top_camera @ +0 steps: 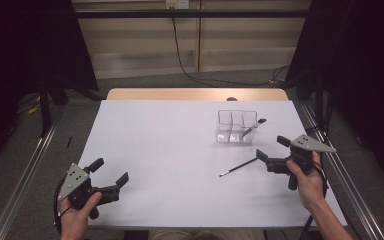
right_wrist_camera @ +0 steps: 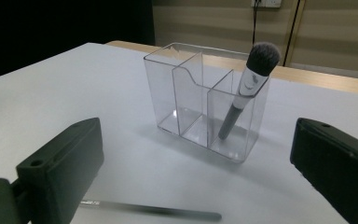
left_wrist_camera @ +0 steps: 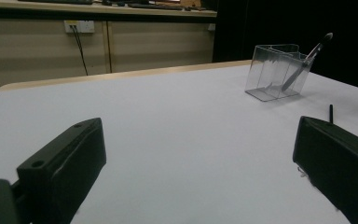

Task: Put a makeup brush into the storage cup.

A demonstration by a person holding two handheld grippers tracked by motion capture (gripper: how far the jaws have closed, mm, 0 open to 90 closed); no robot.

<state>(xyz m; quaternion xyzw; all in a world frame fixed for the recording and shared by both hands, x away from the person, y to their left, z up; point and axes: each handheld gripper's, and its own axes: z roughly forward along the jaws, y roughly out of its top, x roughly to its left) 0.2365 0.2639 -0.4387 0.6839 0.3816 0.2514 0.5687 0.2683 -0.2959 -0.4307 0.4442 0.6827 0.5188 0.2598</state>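
A clear plastic organiser (top_camera: pixel 236 127) (left_wrist_camera: pixel 276 72) (right_wrist_camera: pixel 205 100) with three compartments stands on the white table, right of centre. A makeup brush (top_camera: pixel 253 127) (left_wrist_camera: pixel 307 59) (right_wrist_camera: pixel 247 88) leans in its right end compartment, bristles up. A thin dark brush (top_camera: pixel 238 167) (right_wrist_camera: pixel 151 210) lies flat on the table in front of the organiser. My right gripper (top_camera: pixel 270 148) (right_wrist_camera: pixel 200 186) is open, just right of that thin brush, holding nothing. My left gripper (top_camera: pixel 112 171) (left_wrist_camera: pixel 200 172) is open at the near left of the table, empty.
The white table surface (top_camera: pixel 180 150) has a wooden strip (top_camera: pixel 195 94) along its far edge. Metal rails (top_camera: pixel 25 175) run along both sides of the table. A black cable (top_camera: pixel 180 55) hangs down the back wall to the floor.
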